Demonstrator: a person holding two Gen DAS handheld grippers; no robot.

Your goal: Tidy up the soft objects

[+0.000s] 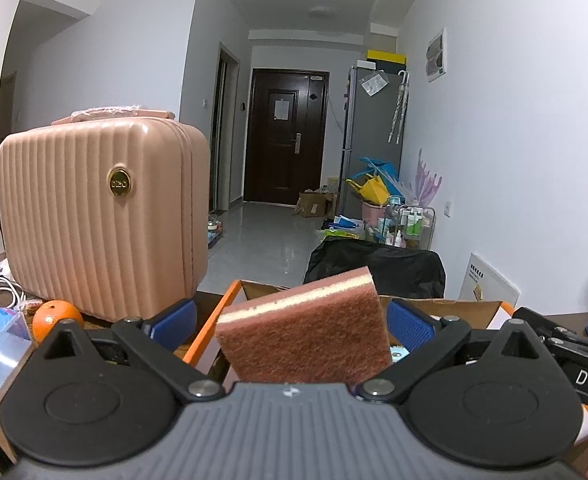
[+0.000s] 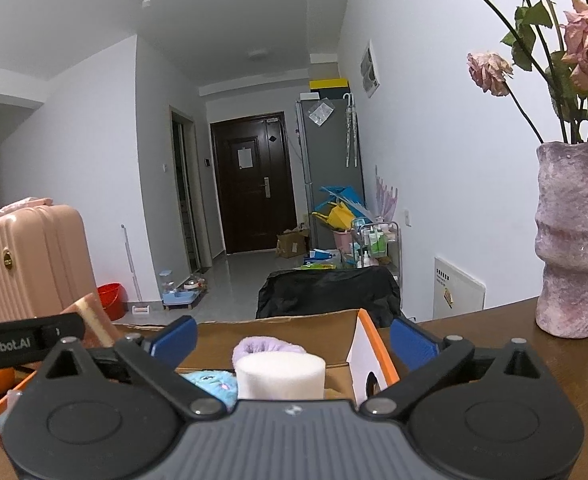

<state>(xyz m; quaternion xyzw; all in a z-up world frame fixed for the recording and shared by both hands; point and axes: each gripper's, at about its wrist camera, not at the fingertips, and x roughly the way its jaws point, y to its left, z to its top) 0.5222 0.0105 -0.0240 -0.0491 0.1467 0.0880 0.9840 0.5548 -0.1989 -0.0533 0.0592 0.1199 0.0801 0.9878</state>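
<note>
Brown scouring sponge (image 1: 306, 320) tilted on edge at lower centre of the left wrist view, between the wide-spread jaws of the left gripper (image 1: 292, 320), with a clear gap to the pad on the frame's left; apparently not gripped, though hard to tell what props it up. Under it, cardboard box (image 1: 214, 320) with an orange rim. White foam cylinder (image 2: 280, 376) low in the middle of the right wrist view, already down in the box, between the fully spread jaws of the right gripper (image 2: 292, 334) and touching neither pad. Beside it, also inside the box, purple fluffy piece (image 2: 268, 348) and blue plush toy (image 2: 210, 384). Judged well along: three soft pieces stowed, sponge about to join them. Left outside on the bench (image 2: 474, 332): orange (image 1: 56, 318), pink suitcase (image 1: 102, 216) and vase (image 2: 574, 240), none soft, so probably no part of the job. No further loose soft pieces visible in either view.
</note>
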